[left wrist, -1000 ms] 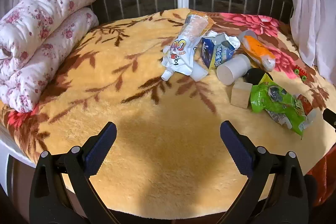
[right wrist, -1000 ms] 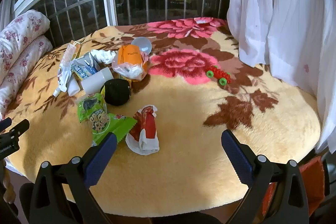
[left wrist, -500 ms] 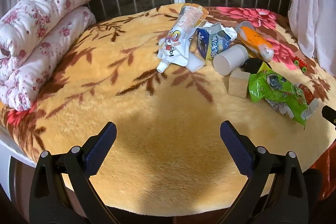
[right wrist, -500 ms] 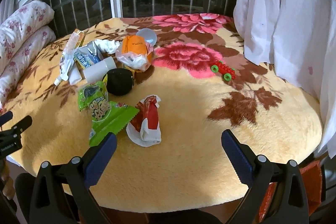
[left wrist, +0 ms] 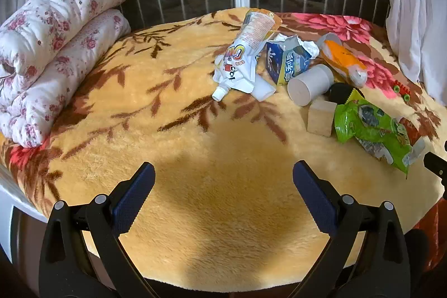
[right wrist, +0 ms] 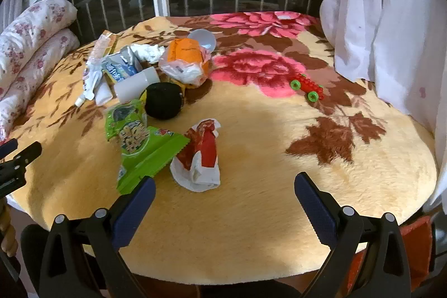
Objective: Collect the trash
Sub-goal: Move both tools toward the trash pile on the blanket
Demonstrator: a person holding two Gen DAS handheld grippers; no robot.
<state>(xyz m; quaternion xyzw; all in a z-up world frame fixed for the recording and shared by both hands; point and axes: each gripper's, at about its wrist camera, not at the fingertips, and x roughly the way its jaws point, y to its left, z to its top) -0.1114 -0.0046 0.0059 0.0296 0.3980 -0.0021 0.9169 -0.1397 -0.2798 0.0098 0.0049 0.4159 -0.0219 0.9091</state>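
You are holding both the left tool [left wrist: 223, 180] and right tool [right wrist: 225, 190] spread apart, gripping nothing. Every wrapper, including the green packet [right wrist: 139, 141], is still lying on the bed [right wrist: 251, 228], so collecting is yet to begin.

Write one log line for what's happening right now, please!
left hand-held gripper: open, empty | right hand-held gripper: open, empty | green wrapper, red-white wrapper: on blanket
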